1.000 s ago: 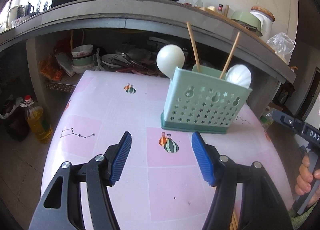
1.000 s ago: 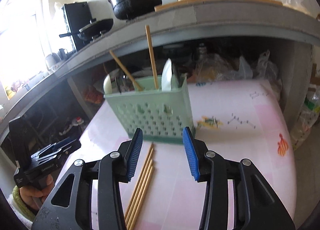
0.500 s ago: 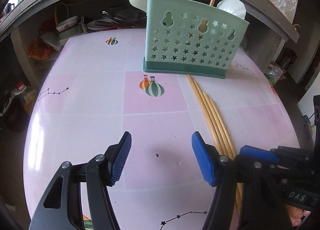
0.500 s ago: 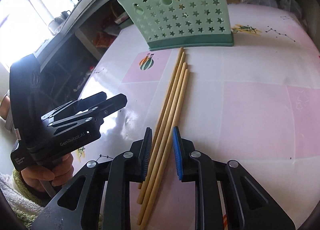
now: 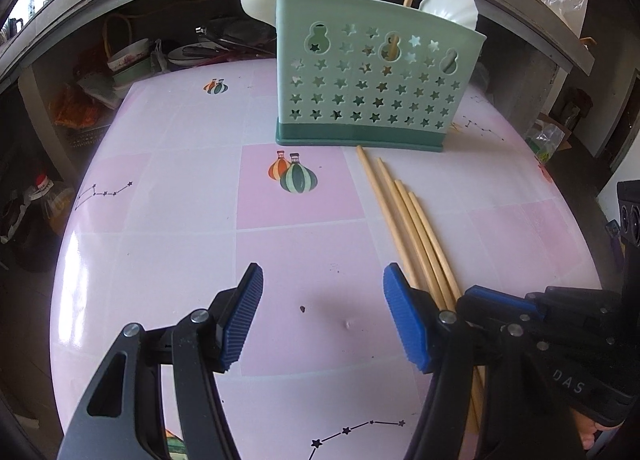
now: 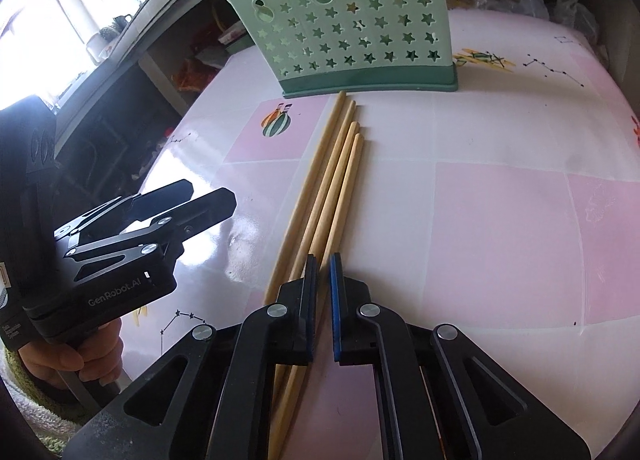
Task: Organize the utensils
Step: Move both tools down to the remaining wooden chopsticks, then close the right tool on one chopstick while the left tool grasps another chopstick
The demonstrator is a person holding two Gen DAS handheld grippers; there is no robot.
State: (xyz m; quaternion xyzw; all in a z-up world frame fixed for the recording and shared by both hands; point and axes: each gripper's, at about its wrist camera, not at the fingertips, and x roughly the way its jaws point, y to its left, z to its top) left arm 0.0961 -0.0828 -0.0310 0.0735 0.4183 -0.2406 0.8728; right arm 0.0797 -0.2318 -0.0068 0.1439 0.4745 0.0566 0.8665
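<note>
On a pink patterned tablecloth (image 5: 168, 260), seen from the left wrist, the left gripper (image 5: 322, 316) tilts downward over bare cloth, its blue pads spread wide with nothing between them. Four wooden chopsticks (image 5: 404, 216) lie side by side to its right, their long axes running away toward a green star-punched utensil holder (image 5: 372, 88). From the right wrist, the right gripper (image 6: 324, 296) angles down, jaws pressed together on the rightmost chopstick (image 6: 344, 180). A hand (image 6: 68, 360) grips the left tool's handle.
</note>
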